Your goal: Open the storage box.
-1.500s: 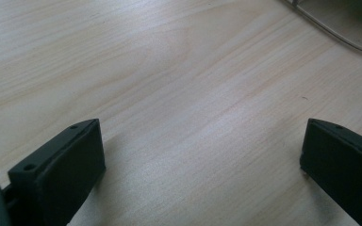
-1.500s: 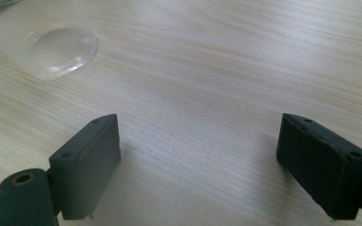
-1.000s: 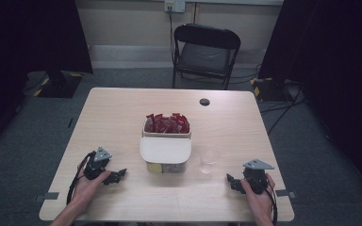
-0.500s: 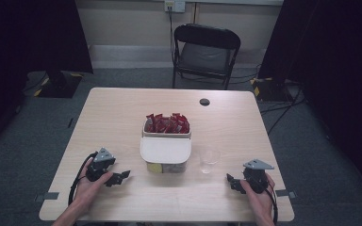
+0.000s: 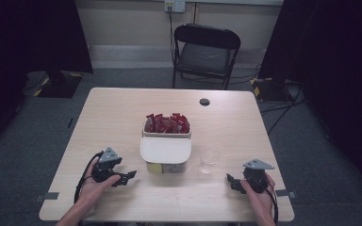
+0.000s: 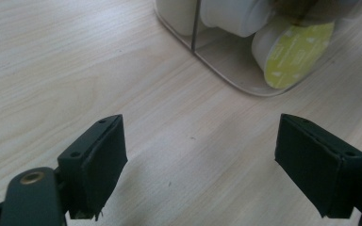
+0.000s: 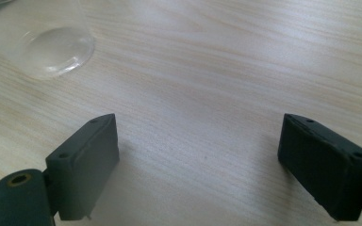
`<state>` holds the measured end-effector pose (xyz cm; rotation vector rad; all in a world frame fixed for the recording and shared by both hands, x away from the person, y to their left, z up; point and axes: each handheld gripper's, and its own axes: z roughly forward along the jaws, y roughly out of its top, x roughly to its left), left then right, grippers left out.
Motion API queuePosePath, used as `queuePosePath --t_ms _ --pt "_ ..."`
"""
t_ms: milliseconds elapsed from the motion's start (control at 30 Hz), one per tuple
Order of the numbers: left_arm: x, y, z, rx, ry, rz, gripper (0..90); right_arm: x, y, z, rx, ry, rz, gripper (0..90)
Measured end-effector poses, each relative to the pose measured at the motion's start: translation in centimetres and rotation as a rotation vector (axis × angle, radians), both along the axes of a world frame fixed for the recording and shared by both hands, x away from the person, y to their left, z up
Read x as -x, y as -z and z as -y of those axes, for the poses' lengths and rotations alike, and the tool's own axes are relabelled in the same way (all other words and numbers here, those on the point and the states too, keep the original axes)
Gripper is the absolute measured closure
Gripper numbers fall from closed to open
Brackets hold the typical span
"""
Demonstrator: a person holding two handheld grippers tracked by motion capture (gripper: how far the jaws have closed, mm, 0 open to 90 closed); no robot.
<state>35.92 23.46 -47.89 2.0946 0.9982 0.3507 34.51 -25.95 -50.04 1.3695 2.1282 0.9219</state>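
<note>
Both hands rest low on the pale wooden worktop. The left gripper, jaws apart and just closing on nothing, faces the clear lidded box of pods; the right gripper, released, faces the clear plastic cup, apparently readying approach.

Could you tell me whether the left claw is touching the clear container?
Apart. In the left gripper view, bare table lies between the left claw and the clear container.
</note>
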Motion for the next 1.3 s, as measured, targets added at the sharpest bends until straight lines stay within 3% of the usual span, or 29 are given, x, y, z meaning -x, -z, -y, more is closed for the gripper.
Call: queuePosePath --t_ms 400,733,1167,1300 --pt "-0.4 -1.2 1.5 0.029 0.05 0.022 17.4 0.0 0.0 0.0 0.0 -0.003 -0.001 12.2" --pt "-0.9 -2.4 2.1 0.074 0.034 0.036 17.5 -0.1 0.0 0.0 0.001 -0.006 0.0 12.2" --pt "-1.5 -3.0 3.0 0.108 0.075 0.021 17.4 -0.1 0.0 0.0 0.001 -0.006 0.0 12.1" --pt "-1.7 -3.5 3.3 0.136 0.092 0.015 16.8 -0.1 0.0 0.0 0.001 -0.007 0.0 12.1"
